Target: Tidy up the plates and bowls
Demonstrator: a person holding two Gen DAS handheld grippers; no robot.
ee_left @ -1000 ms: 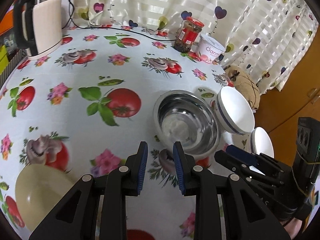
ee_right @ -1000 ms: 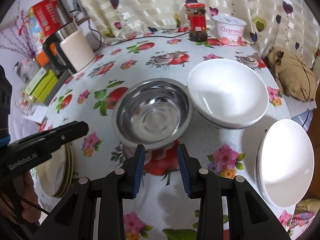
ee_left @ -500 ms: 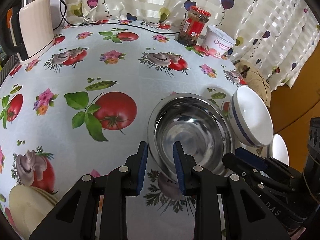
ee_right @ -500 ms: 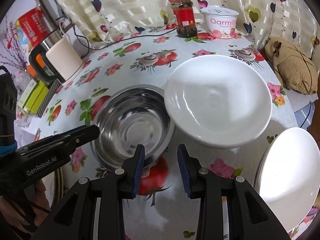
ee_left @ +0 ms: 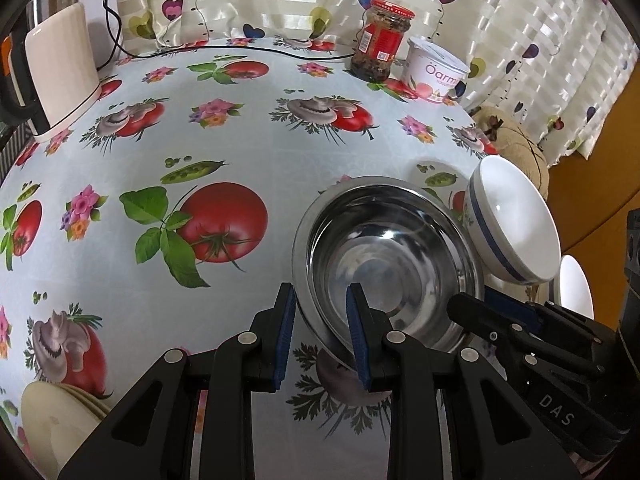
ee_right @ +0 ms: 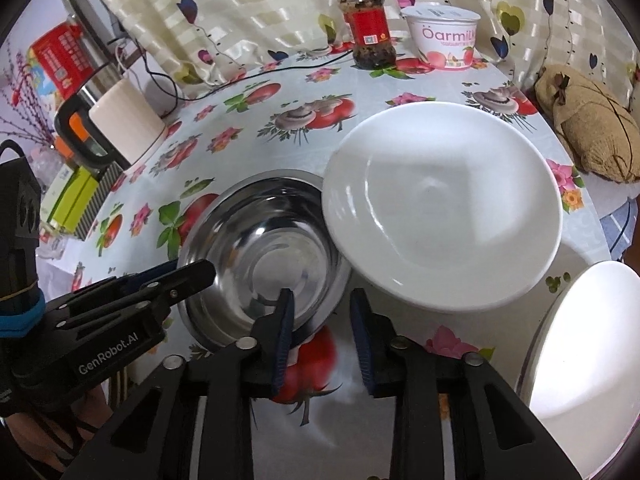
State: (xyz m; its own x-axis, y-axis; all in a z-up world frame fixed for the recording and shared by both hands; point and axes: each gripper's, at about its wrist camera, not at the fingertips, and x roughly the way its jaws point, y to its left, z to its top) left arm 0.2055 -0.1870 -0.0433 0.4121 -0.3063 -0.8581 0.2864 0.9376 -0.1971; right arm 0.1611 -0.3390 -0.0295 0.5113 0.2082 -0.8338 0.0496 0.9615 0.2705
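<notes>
A steel bowl (ee_left: 392, 264) stands on the flowered tablecloth, also in the right wrist view (ee_right: 264, 252). My left gripper (ee_left: 320, 332) is open with the bowl's near left rim between its fingers. My right gripper (ee_right: 322, 328) is open with the bowl's near right rim at its left finger. A white bowl with a blue stripe (ee_left: 516, 224) stands just right of the steel bowl, touching or almost touching it, and shows large in the right wrist view (ee_right: 440, 208). A white plate (ee_right: 584, 356) lies at the right edge. Cream plates (ee_left: 56, 420) are stacked at the lower left.
A kettle (ee_left: 52, 80) stands at the far left. A red-lidded jar (ee_left: 380, 40) and a yogurt tub (ee_left: 436, 72) stand at the back by the curtain. A burlap bundle (ee_right: 592, 132) lies off the table's right edge. A black cable (ee_left: 240, 50) runs along the back.
Both grippers have moved forward to the steel bowl. The left one now straddles its rim and the right one has come up to its other side. Both stayed open.
</notes>
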